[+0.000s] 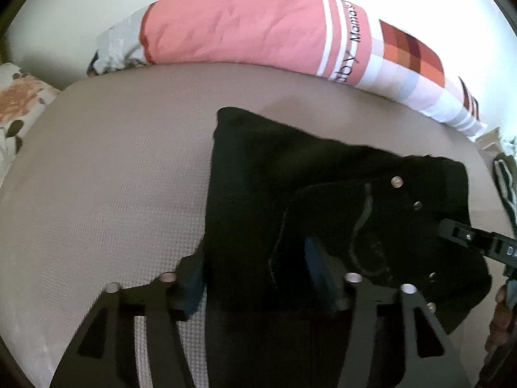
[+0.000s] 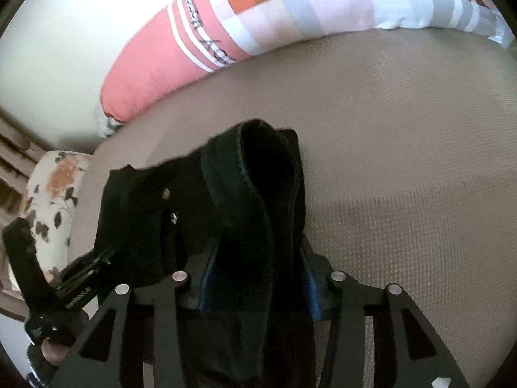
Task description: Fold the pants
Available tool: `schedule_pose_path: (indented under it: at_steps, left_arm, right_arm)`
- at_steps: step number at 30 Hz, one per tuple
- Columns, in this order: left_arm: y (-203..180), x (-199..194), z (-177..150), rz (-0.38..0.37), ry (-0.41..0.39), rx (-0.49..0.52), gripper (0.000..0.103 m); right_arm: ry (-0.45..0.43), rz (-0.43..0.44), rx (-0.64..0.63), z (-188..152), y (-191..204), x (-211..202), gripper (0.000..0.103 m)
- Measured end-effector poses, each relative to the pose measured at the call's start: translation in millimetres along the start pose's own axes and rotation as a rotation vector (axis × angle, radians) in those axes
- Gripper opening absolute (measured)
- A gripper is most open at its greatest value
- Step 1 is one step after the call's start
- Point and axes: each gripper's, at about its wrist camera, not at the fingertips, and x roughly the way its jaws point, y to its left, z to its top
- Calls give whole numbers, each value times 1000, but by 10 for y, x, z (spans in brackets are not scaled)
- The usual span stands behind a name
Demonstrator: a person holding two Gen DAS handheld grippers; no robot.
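My left gripper (image 1: 258, 287) and right gripper (image 2: 257, 278) both clamp black pants (image 1: 323, 187), bunched mid-mattress (image 1: 113, 177) near pillow (image 1: 242, 32). Advice: lift evenly, keep edges aligned, lay flat.

The pants (image 1: 290, 200) are black, thick and fuzzy, with small metal snaps near the waist. In the left wrist view they fill the lower centre and right, bunched in layers; in the right wrist view a folded band stands up at centre.
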Motion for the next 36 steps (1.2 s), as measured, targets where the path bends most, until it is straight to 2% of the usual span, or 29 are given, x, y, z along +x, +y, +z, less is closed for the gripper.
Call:
schedule_pose_path:
  at_steps: [6, 12, 19, 27, 36]
  left_arm:
    - [0, -149, -224, 43, -13, 15, 70]
    - [-76, -466, -568, 139, -67, 39, 70]
    - [-179, -889, -961, 154, -127, 39, 70]
    - [-291, -1239, -1287, 176, -174, 22, 70]
    - [-396, -1303, -1428, 177, -175, 40, 70]
  right_arm:
    - [-23, -39, -27, -237, 20, -195, 51]
    - [-98, -68, -71, -538, 161, -581, 52]
    - [-167, -116, -109, -991, 325, -941, 61]
    - [-205, -197, -156, -1412, 460, -1103, 63]
    - [-225, -217, -248, -1521, 606, -1039, 65]
